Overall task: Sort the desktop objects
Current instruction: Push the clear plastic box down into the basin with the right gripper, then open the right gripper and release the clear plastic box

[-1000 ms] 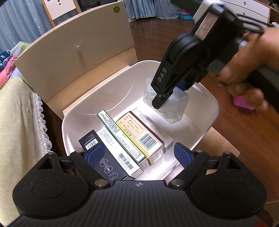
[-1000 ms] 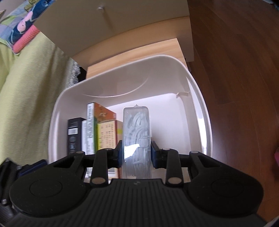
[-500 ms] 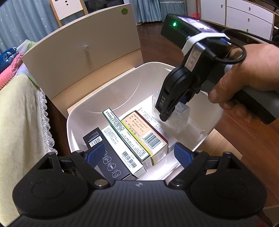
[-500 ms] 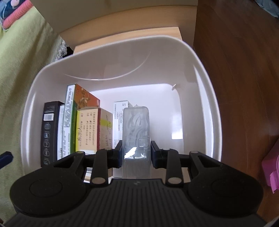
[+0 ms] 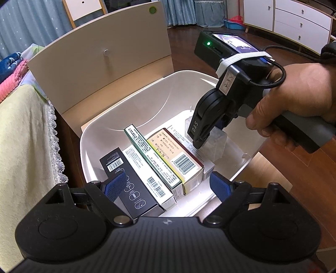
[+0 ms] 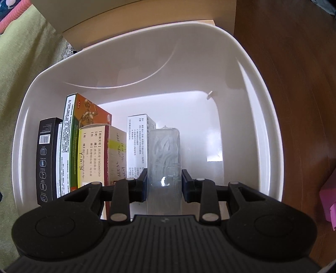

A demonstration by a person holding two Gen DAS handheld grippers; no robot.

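Note:
A white plastic bin (image 5: 134, 100) holds a row of boxes standing on edge: a black box (image 5: 126, 182), a white box (image 5: 145, 172), a green-edged box (image 5: 151, 155) and a beige and red box (image 5: 174, 151). My right gripper (image 5: 204, 142), held by a hand (image 5: 294, 100), is down inside the bin and shut on a clear plastic box (image 5: 217, 145). In the right wrist view the clear plastic box (image 6: 163, 155) stands upright between the pads of the right gripper (image 6: 163, 182), just right of a white box (image 6: 137, 142). My left gripper (image 5: 168, 184) hovers open over the bin's near rim.
A pale wooden panel with a knob (image 5: 100, 63) stands behind the bin. Yellow-green cloth with a lace edge (image 5: 25, 147) lies to the left. Dark wooden floor (image 6: 294, 63) is to the right, with a pink object (image 6: 330, 201) on it. White drawers (image 5: 300, 19) stand far back.
The right gripper has gone down into the bin with the clear box, which now stands beside the row of boxes. The left gripper stays open and has drawn back slightly.

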